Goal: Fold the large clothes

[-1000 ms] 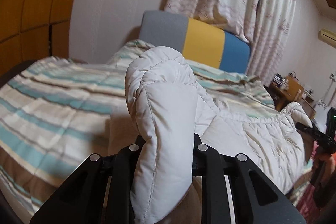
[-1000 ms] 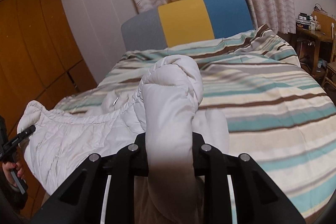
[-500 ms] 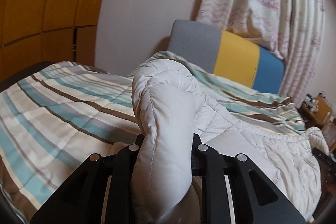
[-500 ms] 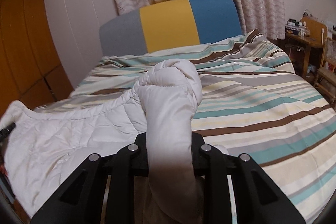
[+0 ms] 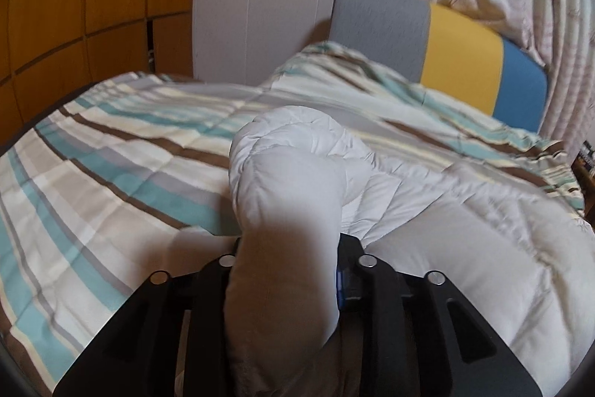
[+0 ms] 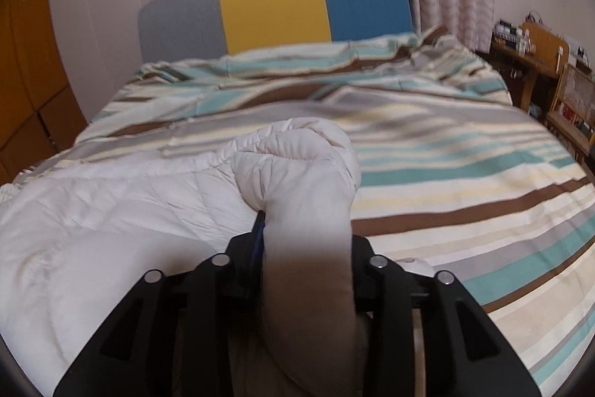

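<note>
Jacket (image 5: 446,233) lay on the bed (image 5: 111,173), its length running between the hands. Left gripper (image 5: 286,270) and right gripper (image 6: 308,259), equally near, each had a bunched end between opening jaws.

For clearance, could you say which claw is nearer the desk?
Right: right claw, opening around the jacket, is on the desk side; left claw, likewise, is across the jacket.

A bed (image 6: 446,211) under a striped quilt (image 5: 93,211); a white padded jacket (image 5: 465,248) lies on it.
</note>
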{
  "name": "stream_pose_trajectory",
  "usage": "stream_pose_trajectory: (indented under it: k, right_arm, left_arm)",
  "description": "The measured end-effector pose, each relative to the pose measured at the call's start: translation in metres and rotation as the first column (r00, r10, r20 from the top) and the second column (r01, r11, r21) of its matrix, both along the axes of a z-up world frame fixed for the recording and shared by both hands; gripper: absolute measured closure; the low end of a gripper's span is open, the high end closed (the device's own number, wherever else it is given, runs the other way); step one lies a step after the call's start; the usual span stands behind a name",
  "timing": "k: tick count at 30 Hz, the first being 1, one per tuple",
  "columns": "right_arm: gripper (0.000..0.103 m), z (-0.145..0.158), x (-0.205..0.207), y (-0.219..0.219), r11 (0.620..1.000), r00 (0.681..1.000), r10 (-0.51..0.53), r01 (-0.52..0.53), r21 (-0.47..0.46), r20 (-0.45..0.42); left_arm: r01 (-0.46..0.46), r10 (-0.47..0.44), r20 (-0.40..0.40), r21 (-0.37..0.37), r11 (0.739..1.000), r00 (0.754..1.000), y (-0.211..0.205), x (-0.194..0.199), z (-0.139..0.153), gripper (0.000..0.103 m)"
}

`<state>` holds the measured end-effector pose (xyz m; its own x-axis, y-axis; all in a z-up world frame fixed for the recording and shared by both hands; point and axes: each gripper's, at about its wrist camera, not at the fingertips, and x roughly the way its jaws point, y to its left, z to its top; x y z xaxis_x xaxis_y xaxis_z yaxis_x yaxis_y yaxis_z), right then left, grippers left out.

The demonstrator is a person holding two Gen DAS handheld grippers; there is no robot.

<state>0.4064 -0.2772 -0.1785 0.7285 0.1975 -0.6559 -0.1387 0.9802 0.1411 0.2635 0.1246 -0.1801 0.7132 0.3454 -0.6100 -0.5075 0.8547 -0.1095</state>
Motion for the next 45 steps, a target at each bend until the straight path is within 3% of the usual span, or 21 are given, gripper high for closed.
stream_pose_trajectory:
  k: [4,10,14,16,18,20,24,27,32,38,45]
  right_arm:
    - [0.062,-0.017,0.017,0.009,0.998,0.997,-0.002,-0.003,-0.058,-0.075]
    - [0.059,-0.027,0.025,0.022,0.986,0.996,-0.010,-0.005,-0.165,-0.093]
    - [0.058,-0.028,0.025,0.023,0.984,0.996,-0.016,0.000,-0.177,-0.090]
    - [0.058,-0.028,0.024,0.024,0.984,0.996,-0.020,0.004,-0.180,-0.086]
    - [0.057,-0.027,0.023,0.025,0.983,0.996,-0.023,0.007,-0.185,-0.082]
    - [0.056,-0.026,0.023,0.024,0.982,0.997,-0.026,0.011,-0.188,-0.079]
    - [0.055,-0.025,0.021,0.023,0.983,0.997,-0.026,0.012,-0.185,-0.076]
    - [0.054,-0.025,0.020,0.022,0.983,0.997,-0.027,0.014,-0.181,-0.073]
    - [0.053,-0.025,0.020,0.021,0.984,0.997,-0.028,0.015,-0.176,-0.071]
    - [0.053,-0.025,0.019,0.021,0.985,0.997,-0.028,0.015,-0.173,-0.070]
    - [0.050,-0.010,0.009,0.017,0.990,0.999,-0.002,-0.004,-0.140,-0.045]
  left_arm:
    - [0.005,-0.005,-0.064,0.004,1.000,0.998,-0.002,0.013,-0.011,0.068]
    - [0.013,-0.014,-0.098,-0.015,1.000,0.995,-0.001,0.017,-0.014,0.061]
    - [0.003,-0.006,-0.111,-0.023,1.000,0.994,-0.006,0.006,0.002,0.046]
    - [-0.020,0.019,-0.056,-0.015,1.000,0.998,-0.013,-0.012,0.020,0.044]
    - [-0.074,0.074,0.039,0.000,0.997,0.997,-0.025,-0.034,0.040,0.034]
    - [-0.085,0.084,0.142,0.001,0.996,0.986,-0.046,-0.053,0.062,0.034]
    - [0.045,-0.054,0.116,0.081,0.996,0.992,-0.097,-0.034,0.077,0.034]
    - [0.112,-0.118,0.050,0.108,0.988,0.992,-0.120,-0.006,0.068,0.034]
    - [0.153,-0.138,-0.085,0.201,0.968,0.987,-0.130,0.044,0.029,0.037]
    - [0.170,-0.156,-0.120,0.118,0.978,0.980,-0.115,0.066,-0.011,0.036]
    - [0.180,-0.169,-0.133,0.075,0.981,0.977,-0.112,0.071,-0.020,0.034]
